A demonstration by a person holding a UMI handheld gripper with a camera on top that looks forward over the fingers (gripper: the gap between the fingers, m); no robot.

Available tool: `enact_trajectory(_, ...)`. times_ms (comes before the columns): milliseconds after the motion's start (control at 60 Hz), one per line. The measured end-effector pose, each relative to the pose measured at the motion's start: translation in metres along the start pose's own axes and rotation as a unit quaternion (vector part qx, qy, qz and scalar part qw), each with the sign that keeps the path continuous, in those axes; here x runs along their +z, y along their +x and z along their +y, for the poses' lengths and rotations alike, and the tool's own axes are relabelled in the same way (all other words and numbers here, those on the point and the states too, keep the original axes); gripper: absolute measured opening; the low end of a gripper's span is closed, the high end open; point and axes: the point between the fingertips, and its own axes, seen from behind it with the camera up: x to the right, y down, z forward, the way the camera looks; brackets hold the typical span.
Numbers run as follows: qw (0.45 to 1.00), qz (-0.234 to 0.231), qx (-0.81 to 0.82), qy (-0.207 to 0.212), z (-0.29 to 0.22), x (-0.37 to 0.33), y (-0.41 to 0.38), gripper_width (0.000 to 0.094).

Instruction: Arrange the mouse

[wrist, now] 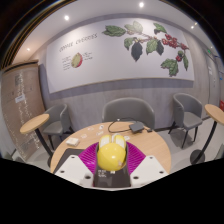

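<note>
A yellow mouse [110,155] is held between my gripper's [111,160] two magenta-padded fingers [91,157], which press on it from both sides. It is lifted above a round wooden table [70,152]. The mouse fills the gap between the pads and hides the table surface directly behind it.
A dark object with a cable [137,126] lies on the far part of the table. Grey chairs [128,108] stand around the table, with another [187,110] to the right. A small round side table [34,123] stands left. A wall with a plant mural [150,42] is behind.
</note>
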Motion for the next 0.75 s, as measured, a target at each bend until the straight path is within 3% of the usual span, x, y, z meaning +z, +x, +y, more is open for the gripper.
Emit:
enact_trajectory(100, 0.999, -0.031, -0.005, -0.024, 0.035, 0.020, -0.059, 0.0367)
enact_trajectory(267, 0.994, -0.017, -0.012, -0.110, 0.117, 0.056, -0.078, 0.0369)
enact_trajectory(350, 0.993, -0.001, -0.033, -0.112, 0.130, 0.057, -0.076, 0.0383)
enact_trajectory(483, 0.986, -0.021, -0.101, -0.132, 0.135, 0.056, -0.074, 0.0542)
enact_trajectory(583, 0.983, -0.049, -0.117, -0.135, 0.127, 0.037, -0.072, 0.0864)
enact_trajectory(750, 0.981, -0.087, -0.113, -0.131, 0.119, -0.021, -0.045, 0.0859)
